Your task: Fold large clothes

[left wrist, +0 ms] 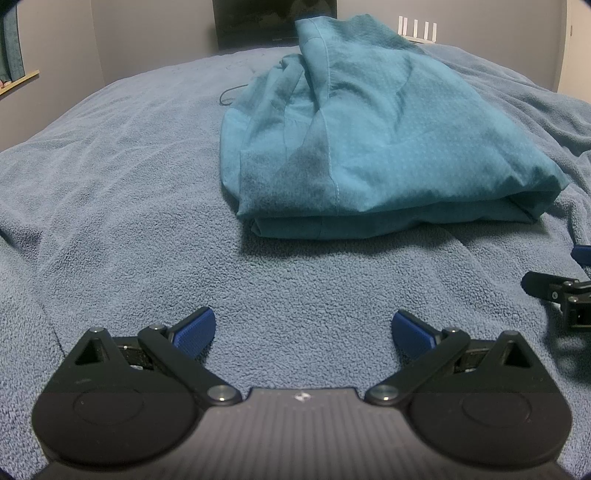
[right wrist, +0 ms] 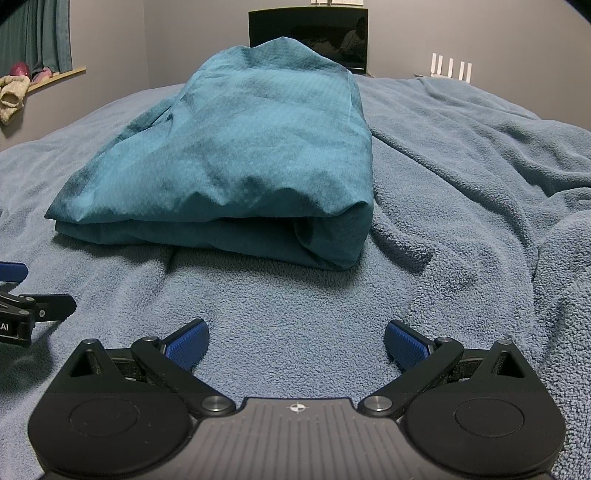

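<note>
The folded garment (left wrist: 369,147) lies on the blanket (left wrist: 110,184) before a dark screen (right wrist: 308,35), clear of both wide-apart grippers, left (left wrist: 303,330) and right (right wrist: 297,341).

The garment (right wrist: 229,155) hides the lower part of the monitor (right wrist: 325,33) behind it. The right gripper (left wrist: 569,284) is cut off by the left view's edge; the curtain (right wrist: 37,37) runs past the frame's top.

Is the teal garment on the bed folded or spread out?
Folded. The teal garment lies as a compact bundle with stacked layers along its near edge on the blue blanket; neither hand-held gripper touches it.
</note>
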`<state>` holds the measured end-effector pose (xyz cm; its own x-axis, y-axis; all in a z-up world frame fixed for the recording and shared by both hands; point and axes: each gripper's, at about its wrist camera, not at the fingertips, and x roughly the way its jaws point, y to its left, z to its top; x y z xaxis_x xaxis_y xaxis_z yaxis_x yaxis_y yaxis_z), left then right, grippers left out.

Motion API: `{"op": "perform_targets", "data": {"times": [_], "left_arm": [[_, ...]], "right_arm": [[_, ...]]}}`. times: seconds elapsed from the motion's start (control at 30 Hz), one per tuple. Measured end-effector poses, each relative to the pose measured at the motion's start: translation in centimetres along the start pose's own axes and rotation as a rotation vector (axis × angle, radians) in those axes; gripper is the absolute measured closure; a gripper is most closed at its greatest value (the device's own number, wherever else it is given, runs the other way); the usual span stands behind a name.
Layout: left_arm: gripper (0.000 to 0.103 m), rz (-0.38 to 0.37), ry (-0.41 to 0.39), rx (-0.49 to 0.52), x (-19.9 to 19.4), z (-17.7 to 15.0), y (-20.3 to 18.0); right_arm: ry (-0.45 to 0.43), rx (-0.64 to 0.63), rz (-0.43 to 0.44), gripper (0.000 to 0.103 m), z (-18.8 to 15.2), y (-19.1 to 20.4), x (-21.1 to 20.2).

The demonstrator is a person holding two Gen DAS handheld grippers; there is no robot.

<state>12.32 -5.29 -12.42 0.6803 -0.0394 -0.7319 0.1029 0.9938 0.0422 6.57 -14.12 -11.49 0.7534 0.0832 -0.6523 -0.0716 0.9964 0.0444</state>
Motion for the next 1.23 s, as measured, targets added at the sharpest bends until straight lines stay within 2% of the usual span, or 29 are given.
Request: {"op": "perform_targets", "data": {"times": [1.23], "left_arm": [[0.0, -0.013, 0.002, -0.008, 0.19, -0.2, 0.04]], "right_arm": [[0.003, -0.001, -0.002, 0.0, -0.15, 0.04, -0.18]]}}
